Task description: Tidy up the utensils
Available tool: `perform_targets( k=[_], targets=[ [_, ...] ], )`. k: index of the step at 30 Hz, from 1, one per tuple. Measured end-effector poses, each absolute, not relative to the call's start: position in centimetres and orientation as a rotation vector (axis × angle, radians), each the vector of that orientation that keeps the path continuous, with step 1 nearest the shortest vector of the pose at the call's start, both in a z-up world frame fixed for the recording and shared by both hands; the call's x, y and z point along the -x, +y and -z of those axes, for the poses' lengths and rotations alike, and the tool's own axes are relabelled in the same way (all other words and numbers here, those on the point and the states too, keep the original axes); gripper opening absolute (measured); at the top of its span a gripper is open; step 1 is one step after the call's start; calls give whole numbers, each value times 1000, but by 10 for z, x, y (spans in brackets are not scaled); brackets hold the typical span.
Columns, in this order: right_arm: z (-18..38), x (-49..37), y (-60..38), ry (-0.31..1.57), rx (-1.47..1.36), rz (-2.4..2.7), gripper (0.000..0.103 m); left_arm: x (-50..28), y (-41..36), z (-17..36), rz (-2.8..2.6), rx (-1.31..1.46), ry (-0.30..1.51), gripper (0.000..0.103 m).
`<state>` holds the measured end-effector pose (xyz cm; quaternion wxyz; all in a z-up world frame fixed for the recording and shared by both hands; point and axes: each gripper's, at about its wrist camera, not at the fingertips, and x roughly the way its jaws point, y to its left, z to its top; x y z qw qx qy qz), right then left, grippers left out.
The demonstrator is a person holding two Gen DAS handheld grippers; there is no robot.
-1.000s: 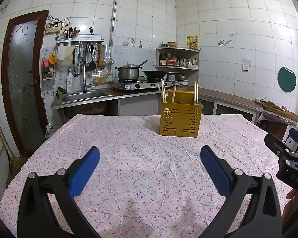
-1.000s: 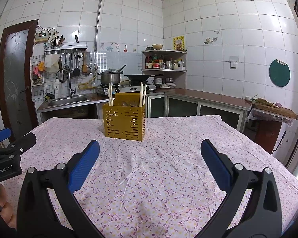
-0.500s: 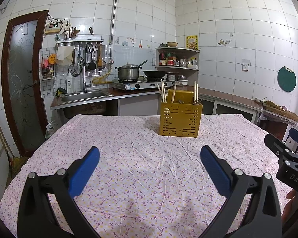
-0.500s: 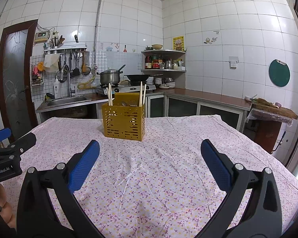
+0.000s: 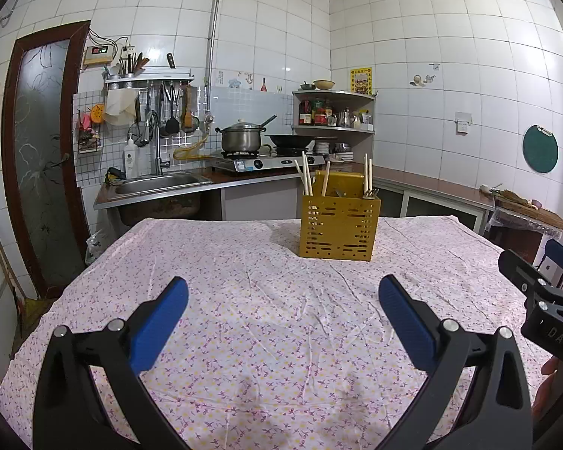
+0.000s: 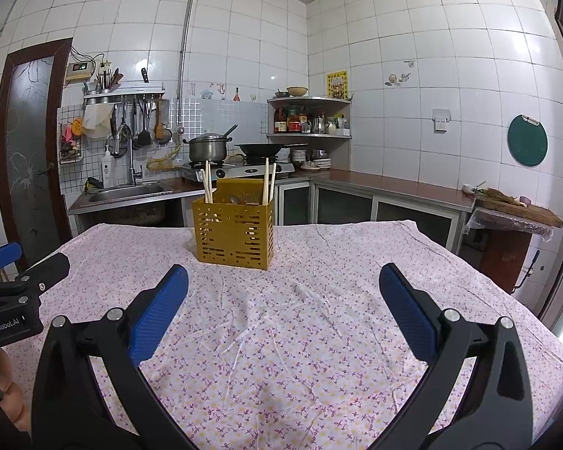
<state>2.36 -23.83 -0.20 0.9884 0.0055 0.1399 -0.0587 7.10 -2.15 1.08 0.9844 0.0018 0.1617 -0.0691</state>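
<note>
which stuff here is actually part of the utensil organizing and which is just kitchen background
Part of the job:
- yellow slotted plastic utensil caddy
- pale wooden chopsticks standing in it
- left gripper, open
- right gripper, open

Just lying about:
- steel lidded pot on the stove
- black wok
- round green cutting board on the wall
- steel sink
- floral tablecloth

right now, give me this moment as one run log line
left gripper open, empty | right gripper open, empty | yellow caddy upright on tablecloth, chopsticks inside | no contact
</note>
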Motion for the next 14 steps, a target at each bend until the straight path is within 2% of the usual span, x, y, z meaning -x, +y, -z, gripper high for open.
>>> perform_targets(
  k=[14],
  targets=[
    [-1, -21, -242, 277, -11, 116, 99, -68, -26, -12, 141, -18, 315, 99]
  ],
)
